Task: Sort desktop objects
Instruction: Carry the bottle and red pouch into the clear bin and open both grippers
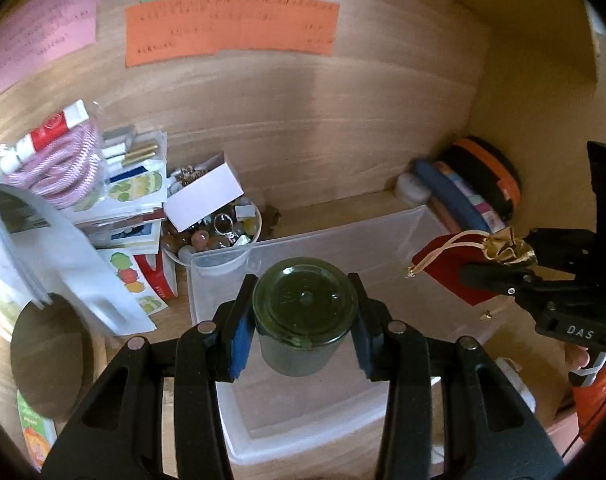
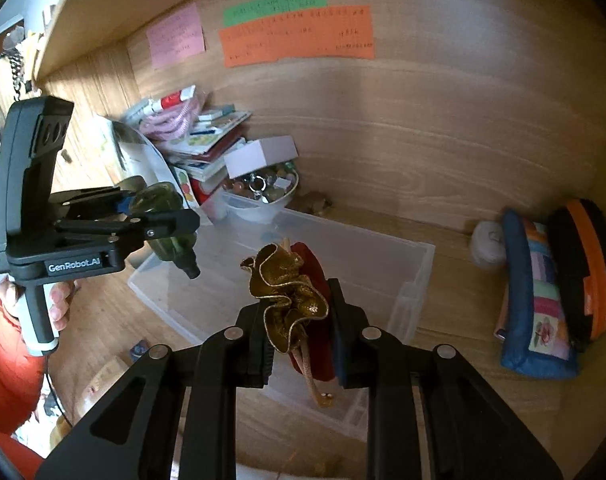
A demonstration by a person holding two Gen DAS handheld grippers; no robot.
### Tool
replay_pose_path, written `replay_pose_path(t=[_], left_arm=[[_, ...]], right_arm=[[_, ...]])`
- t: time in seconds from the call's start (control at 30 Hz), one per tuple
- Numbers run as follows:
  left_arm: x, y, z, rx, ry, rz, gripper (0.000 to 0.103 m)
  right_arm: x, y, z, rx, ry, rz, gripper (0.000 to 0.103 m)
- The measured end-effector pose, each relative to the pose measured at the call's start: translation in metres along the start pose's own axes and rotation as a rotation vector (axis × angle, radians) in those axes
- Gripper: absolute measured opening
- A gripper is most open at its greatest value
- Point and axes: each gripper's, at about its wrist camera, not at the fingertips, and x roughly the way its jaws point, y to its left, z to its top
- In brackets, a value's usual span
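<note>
"DAS" was printed in white on the black body of the right gripper (image 1: pixel 499 276). "GenRobot.AI" was read on the left gripper (image 2: pixel 183 240). The writing on the coloured paper notes (image 2: pixel 297 34) was too blurred to be read.

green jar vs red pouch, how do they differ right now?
The green jar is rigid, dark glass and round; the red pouch is soft cloth with a gathered gold top and a cord hanging down. The jar sits between the left tongs, bottom toward the camera; the pouch is pinched in the right tongs. Shared: both are held above the clear plastic bin, neither yet set down.
</note>
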Motion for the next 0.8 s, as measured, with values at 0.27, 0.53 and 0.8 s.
replay_pose_path(t=[0.27,0.53,0.8], left_arm=[[0.039,0.011,0.007,0.013,0.072,0.023,0.042],[0.058,0.022,0.006,0.024,0.120,0.051,0.041],[0.063,0.034,0.003,-0.001,0.136,0.065,0.042]], right_arm=[[0.037,-0.007,0.009,-0.040,0.072,-0.011,0.020],[0.068,-0.015,0.015,-0.050,0.166,-0.003,0.020],[0.088,-0.016,0.011,-0.061,0.216,-0.056,0.023]])
